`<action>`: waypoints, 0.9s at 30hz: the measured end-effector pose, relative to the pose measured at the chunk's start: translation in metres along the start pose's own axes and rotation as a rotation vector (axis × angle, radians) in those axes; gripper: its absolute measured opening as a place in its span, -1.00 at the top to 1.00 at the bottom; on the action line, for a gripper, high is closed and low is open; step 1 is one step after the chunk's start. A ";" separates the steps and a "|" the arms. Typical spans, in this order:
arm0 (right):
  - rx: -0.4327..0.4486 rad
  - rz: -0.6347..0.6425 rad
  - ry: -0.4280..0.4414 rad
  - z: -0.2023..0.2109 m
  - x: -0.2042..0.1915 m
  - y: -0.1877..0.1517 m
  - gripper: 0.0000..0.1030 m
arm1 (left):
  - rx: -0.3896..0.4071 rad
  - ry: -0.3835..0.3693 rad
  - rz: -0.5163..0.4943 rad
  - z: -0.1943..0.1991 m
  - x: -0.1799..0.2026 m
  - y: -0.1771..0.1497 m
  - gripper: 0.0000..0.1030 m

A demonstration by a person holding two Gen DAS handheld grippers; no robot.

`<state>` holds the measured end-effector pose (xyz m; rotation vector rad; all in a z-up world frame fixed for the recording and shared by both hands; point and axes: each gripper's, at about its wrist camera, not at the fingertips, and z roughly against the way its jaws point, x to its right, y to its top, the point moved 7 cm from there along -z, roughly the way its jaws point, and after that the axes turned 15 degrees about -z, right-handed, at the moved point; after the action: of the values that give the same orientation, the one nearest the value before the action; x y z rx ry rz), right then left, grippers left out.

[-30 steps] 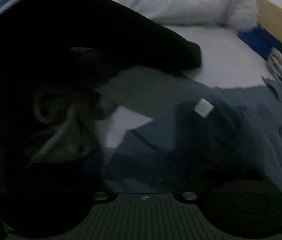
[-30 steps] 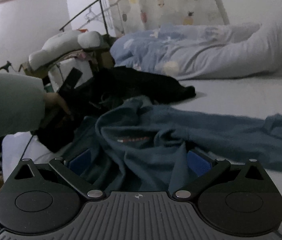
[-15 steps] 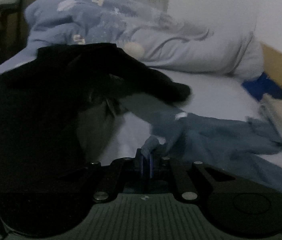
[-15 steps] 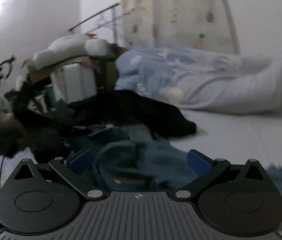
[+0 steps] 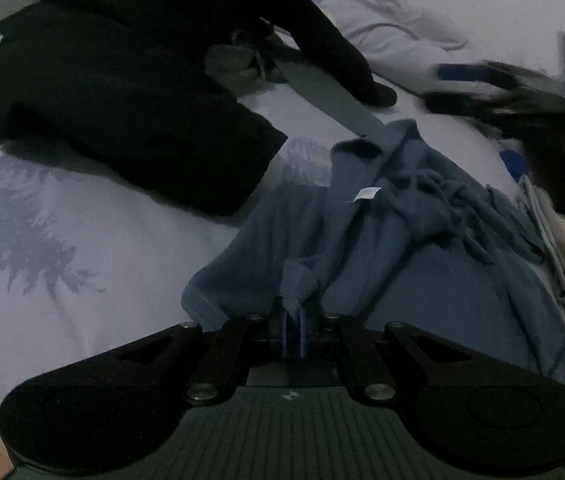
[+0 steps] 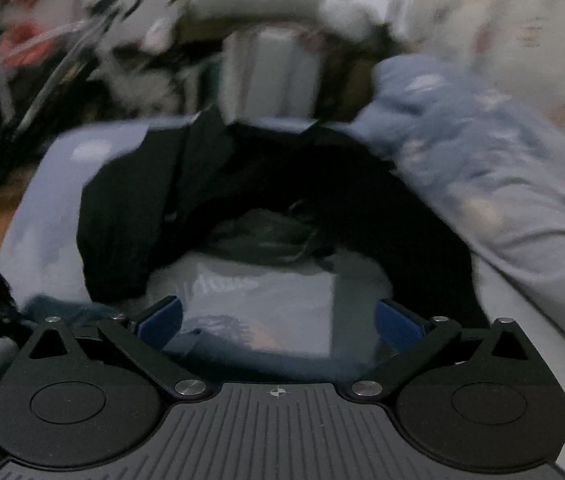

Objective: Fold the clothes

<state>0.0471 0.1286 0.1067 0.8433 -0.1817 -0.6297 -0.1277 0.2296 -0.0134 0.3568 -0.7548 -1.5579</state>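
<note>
A pale printed bedsheet [image 5: 82,240] covers the bed. On it the blue garment [image 5: 422,248] lies rumpled, with a black garment [image 5: 122,92] beyond it and a light duvet [image 6: 482,168] heaped behind that. The left gripper [image 5: 292,332] is clamped on a fold of the blue garment's edge. The right gripper [image 6: 278,320] stands apart over the sheet, holding nothing. Blurred clutter [image 6: 82,52] fills the room past the bed.

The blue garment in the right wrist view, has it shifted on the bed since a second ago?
Yes. The blue garment then covered the view's foreground in front of the black clothing; now only an edge shows between the right gripper's open fingers, the sheet showing between.
</note>
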 end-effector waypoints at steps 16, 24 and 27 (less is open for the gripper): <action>-0.524 0.342 0.232 -0.070 -0.038 -0.032 -0.24 | -0.009 -0.039 -0.058 -0.009 -0.004 -0.003 0.83; -0.529 0.386 0.201 -0.056 -0.045 -0.044 0.86 | -0.011 -0.018 -0.100 -0.009 0.004 -0.005 0.79; -0.405 0.405 0.121 -0.015 -0.049 -0.032 0.87 | -0.004 -0.020 -0.118 -0.007 0.007 -0.005 0.72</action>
<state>-0.0013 0.1510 0.0777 0.4310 -0.1050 -0.2196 -0.1278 0.2211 -0.0207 0.3889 -0.7570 -1.6760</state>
